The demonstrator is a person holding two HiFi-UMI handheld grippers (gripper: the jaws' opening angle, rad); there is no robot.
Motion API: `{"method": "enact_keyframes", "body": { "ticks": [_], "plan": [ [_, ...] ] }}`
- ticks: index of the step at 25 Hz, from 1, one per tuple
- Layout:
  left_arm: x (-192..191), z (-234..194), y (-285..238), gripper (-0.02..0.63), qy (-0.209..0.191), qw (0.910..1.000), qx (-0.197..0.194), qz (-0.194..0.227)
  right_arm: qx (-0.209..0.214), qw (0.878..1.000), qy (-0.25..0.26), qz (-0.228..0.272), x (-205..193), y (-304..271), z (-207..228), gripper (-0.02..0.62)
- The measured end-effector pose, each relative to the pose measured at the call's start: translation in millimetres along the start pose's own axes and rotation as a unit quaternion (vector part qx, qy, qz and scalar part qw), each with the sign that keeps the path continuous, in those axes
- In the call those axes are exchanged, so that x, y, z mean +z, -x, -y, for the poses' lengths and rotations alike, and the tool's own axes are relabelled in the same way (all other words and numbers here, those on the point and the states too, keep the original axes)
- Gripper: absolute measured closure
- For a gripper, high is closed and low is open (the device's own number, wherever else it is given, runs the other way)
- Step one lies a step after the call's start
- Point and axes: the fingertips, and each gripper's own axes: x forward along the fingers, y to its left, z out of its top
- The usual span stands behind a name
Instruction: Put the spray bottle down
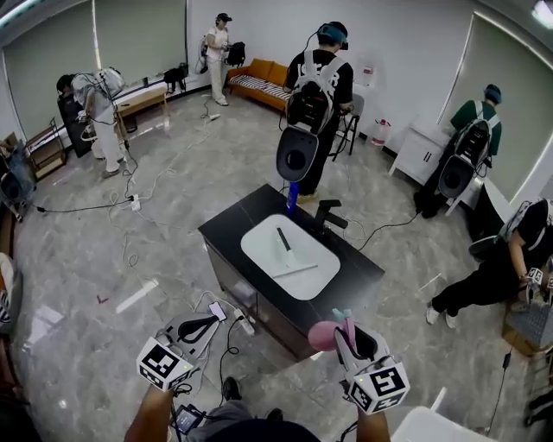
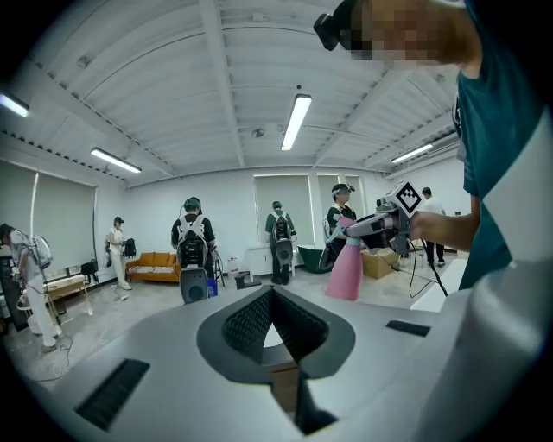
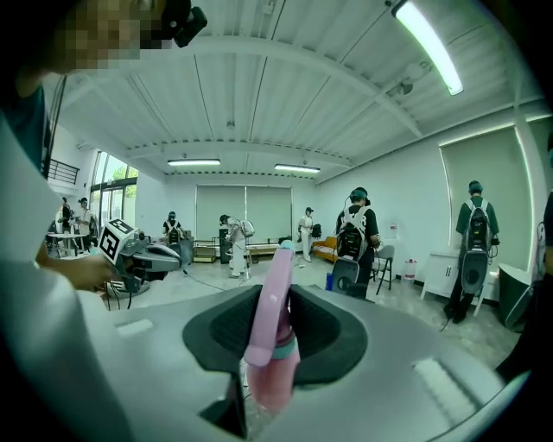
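Ahead on the floor, desk (image 1: 232, 226): black top, well apart from both grippers; carry the bottle over it before lowering.
Sink (image 1: 252, 244): avoid; choose bare top.
Right gripper (image 1: 344, 332): fingers (image 3: 324, 328) grasping the pink spray bottle (image 3: 270, 350) upright; release only once its base rests.
Left gripper (image 1: 200, 329): fingers (image 2: 246, 324) clenched, empty.

Grey marble floor (image 1: 173, 233), white walls (image 1: 259, 26), tube lights (image 2: 295, 121) — orange sofa (image 1: 259, 73) behind.
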Motion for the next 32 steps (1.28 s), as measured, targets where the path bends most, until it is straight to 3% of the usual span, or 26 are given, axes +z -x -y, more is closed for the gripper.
{"method": "enact_keyframes", "body": {
  "ticks": [16,25,32],
  "plan": [
    [5,-86,-44,0.604,-0.018,0.9971,-0.073,0.012,-0.082,0.996,-0.020,0.006,11,-53,11,0.488],
    [0,-139,-39,0.604,-0.023,0.9960,-0.084,0.019,-0.091,0.996,-0.006,0.002,26,-101,0,0.488],
    [-10,-163,-42,0.604,-0.014,0.9978,-0.064,0.008,-0.071,0.997,-0.004,-0.006,25,-138,12,0.488]
  ]
}}
